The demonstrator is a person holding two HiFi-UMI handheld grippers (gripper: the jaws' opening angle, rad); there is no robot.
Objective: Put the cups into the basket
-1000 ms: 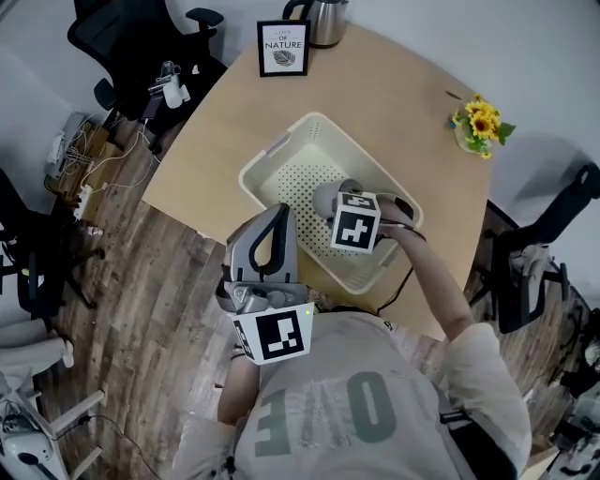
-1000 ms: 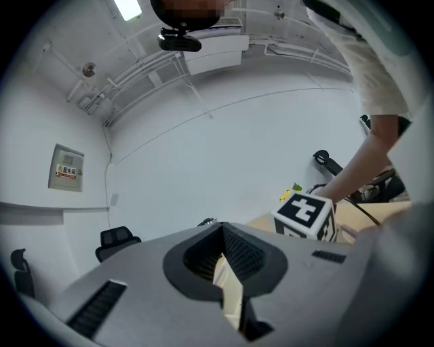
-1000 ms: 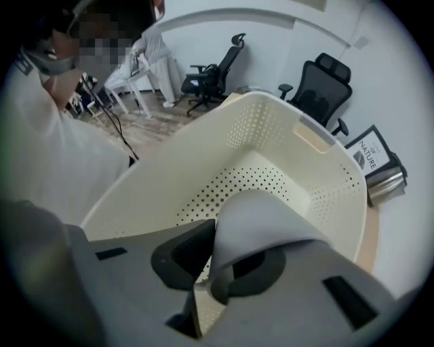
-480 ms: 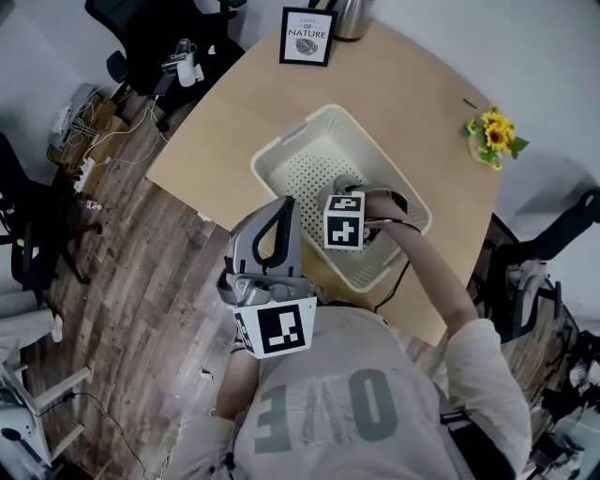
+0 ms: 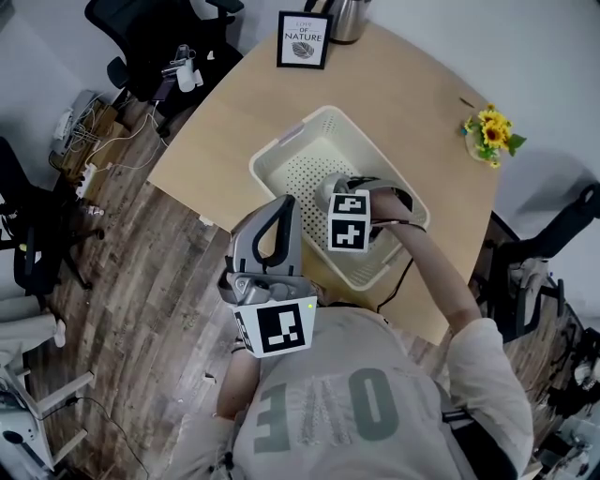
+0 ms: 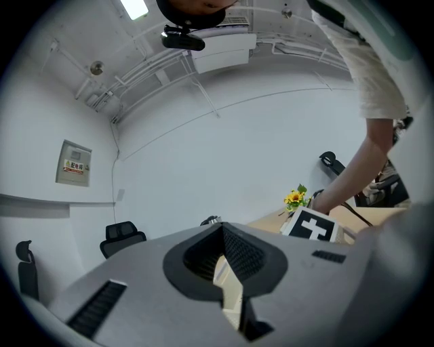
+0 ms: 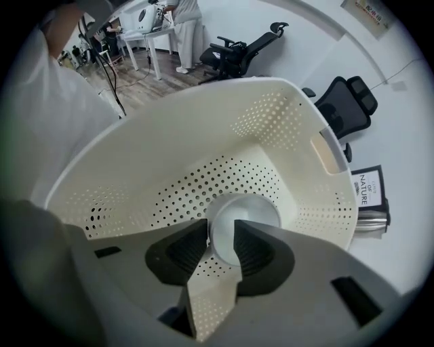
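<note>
A pale grey cup [image 7: 242, 215] rests on the perforated floor of the cream basket [image 7: 203, 135]. My right gripper [image 7: 220, 238] reaches down into the basket and its jaws are opening, with the cup still between the tips. From the head view the cup [image 5: 327, 191] peeks out beside the right gripper's marker cube inside the basket [image 5: 281, 150]. My left gripper [image 5: 272, 220] hovers over the table's near edge, close to the person's chest. In its own view the left gripper [image 6: 224, 266] has its jaws together with nothing between them.
The basket sits mid-table on the round wooden table [image 5: 394, 103]. A framed "nature" sign [image 5: 302, 40] and a steel kettle [image 5: 342, 17] stand at the far edge, sunflowers [image 5: 492, 134] at the right. Office chairs [image 5: 155, 42] and cables [image 5: 80, 141] surround the table.
The right gripper has shifted slightly deeper over the basket floor with the cup. The left gripper has stayed in place. The head view has drifted a little.
</note>
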